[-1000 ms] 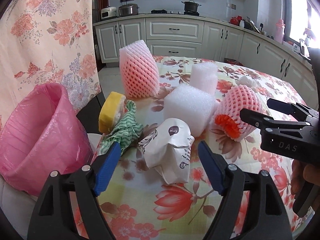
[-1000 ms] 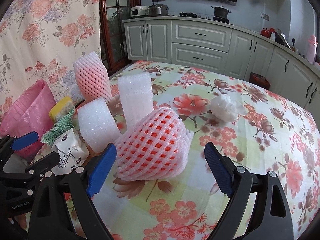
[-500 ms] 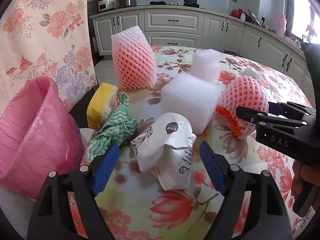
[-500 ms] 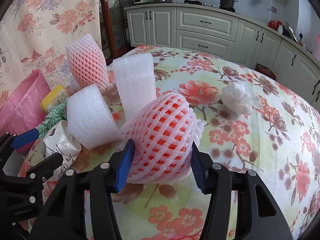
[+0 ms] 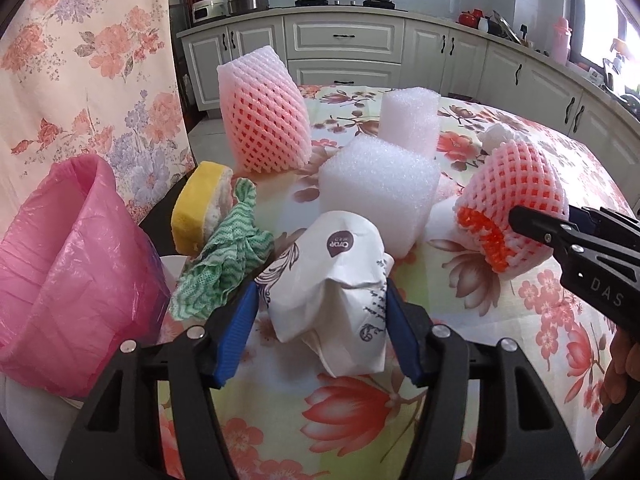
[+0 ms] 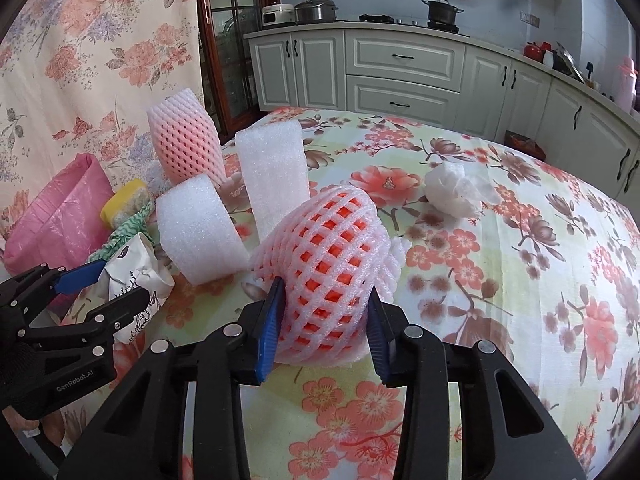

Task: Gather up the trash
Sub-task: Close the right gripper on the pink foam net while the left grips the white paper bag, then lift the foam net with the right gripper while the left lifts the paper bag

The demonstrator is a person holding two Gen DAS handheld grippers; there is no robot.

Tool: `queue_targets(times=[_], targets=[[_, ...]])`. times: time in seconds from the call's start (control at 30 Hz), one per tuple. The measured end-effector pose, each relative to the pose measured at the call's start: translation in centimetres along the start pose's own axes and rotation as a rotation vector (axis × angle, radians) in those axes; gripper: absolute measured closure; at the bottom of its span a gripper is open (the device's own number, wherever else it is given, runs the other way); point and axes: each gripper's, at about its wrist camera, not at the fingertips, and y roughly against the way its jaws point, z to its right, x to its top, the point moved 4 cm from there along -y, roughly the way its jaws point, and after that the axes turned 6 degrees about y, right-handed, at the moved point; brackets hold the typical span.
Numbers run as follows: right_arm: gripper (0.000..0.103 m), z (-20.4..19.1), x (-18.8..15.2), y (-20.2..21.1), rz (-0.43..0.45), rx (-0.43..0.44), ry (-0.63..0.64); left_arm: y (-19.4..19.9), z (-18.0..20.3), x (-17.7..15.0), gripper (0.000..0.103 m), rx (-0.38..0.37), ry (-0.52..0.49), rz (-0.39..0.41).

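Left side: pink bag (image 5: 60,280) standing open at table edge, waiting for trash. Beside it: yellow sponge (image 5: 196,208) and green cloth (image 5: 224,264) lying untouched.

Left gripper (image 5: 320,332) closing around crumpled paper wrapper (image 5: 340,280), pads touching its sides. Risking thin paper slipping out if squeezed only at loose folds.

Right gripper (image 6: 324,328) closing narrow on foam net (image 6: 332,264), pads pressing in. Possibly springing free when lifting, or knocking white foam block (image 6: 196,228) just beside.

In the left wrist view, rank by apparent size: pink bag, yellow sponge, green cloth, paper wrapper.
1. pink bag
2. paper wrapper, enlarged by nearness
3. green cloth
4. yellow sponge, close to the cloth; unsure
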Motion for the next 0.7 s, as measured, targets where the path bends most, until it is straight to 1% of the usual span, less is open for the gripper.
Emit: queue_targets(times=[0.37, 0.7], targets=[[0.065, -0.3, -0.4, 2.9, 0.048, 0.0, -0.012, 4.6, 0.2, 1.0, 0.043, 0.038, -0.019, 0.103], [0.065, -0.8, 0.1, 4.7, 0.076, -0.007, -0.013, 7.4, -0.8, 2.1, 0.043, 0.03, 0.0, 0.164]])
